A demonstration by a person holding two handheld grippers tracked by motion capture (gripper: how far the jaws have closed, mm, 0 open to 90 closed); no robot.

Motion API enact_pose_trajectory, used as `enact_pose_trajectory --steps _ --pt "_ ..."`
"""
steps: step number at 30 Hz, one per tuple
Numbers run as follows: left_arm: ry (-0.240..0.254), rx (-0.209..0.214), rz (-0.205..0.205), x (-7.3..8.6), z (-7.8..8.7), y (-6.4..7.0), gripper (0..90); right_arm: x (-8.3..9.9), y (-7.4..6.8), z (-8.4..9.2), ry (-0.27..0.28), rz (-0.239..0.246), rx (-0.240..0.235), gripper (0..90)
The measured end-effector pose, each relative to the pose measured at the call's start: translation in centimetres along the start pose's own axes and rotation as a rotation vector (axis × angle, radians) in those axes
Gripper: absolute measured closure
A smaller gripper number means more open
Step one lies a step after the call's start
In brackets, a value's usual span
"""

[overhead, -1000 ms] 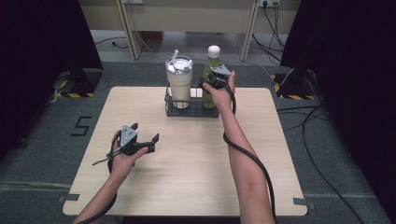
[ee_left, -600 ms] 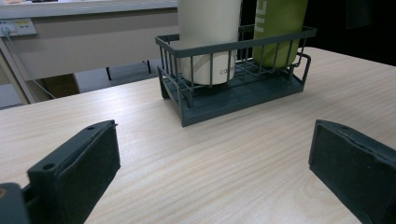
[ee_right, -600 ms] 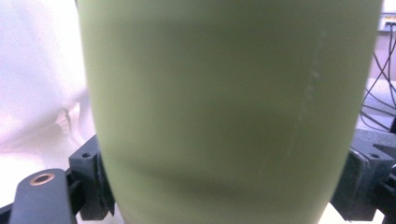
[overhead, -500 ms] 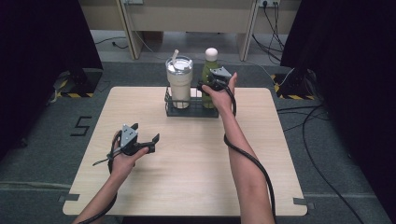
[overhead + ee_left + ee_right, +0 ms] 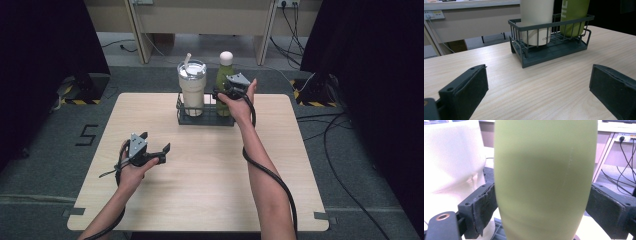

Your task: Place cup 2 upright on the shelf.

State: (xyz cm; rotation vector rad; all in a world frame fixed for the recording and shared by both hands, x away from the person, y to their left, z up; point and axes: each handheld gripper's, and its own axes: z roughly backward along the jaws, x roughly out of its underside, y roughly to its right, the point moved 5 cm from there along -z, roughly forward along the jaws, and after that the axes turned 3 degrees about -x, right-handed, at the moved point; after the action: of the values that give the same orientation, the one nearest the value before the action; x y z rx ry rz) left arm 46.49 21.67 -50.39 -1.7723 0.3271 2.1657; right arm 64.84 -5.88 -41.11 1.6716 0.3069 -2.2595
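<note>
Lifted slightly since a second ago, the green bottle (image 5: pixel 224 80) now stands higher in the wire basket (image 5: pixel 204 119) beside the white tumbler (image 5: pixel 192 90). Right tongs (image 5: pixel 223 93) clamp the bottle's body. Left tongs (image 5: pixel 159 153) hang open above the tabletop (image 5: pixel 200 175).

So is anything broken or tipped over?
Nothing is tipped or spilled. The green bottle and the cream tumbler stand upright in the wire basket. One odd bit: a pad on the right gripper looks frayed and peeling.
</note>
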Motion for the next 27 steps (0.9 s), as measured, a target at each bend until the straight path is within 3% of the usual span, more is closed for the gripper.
enact_pose_trajectory --steps 27 --pt "0.001 -0.005 -0.005 -0.1 0.1 0.0 1.1 1.1 -0.1 3.4 0.012 0.019 -0.013 14.2"
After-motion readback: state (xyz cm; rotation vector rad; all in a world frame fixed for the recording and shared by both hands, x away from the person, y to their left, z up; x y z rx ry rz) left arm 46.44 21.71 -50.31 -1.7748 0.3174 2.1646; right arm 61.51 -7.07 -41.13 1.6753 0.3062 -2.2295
